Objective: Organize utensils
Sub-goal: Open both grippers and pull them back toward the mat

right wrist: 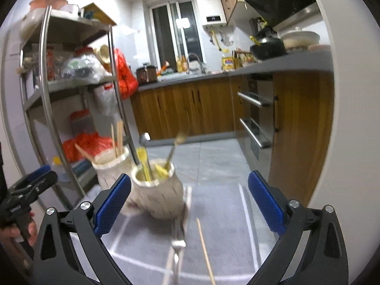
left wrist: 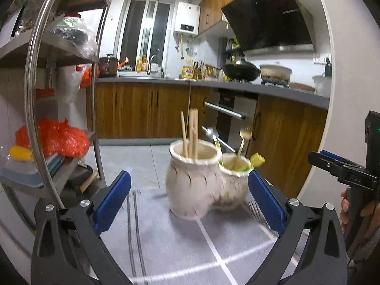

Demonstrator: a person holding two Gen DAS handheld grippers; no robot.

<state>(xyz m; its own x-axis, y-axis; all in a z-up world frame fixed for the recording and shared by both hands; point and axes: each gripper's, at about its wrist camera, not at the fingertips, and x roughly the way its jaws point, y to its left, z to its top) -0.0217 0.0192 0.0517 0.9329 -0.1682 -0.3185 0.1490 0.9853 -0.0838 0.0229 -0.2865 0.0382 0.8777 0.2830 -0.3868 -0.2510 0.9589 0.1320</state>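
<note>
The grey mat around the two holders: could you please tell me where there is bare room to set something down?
Free: the grey mat in front of and left of the chopstick holder. Crowded: right of the cutlery holder, where a fork and a loose chopstick lie near the right gripper.

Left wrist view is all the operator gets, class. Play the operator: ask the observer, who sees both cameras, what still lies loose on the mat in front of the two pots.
Observer: A single chopstick lies on the mat, nearer the camera than the pots. Your view misses it.
Operator: Anything beside it?
Observer: A fork lies just left of it, apart from it.
Operator: Is the right hand-held gripper free to pick them up?
Observer: Yes, the right hand-held gripper is wide open and holds nothing.
</note>
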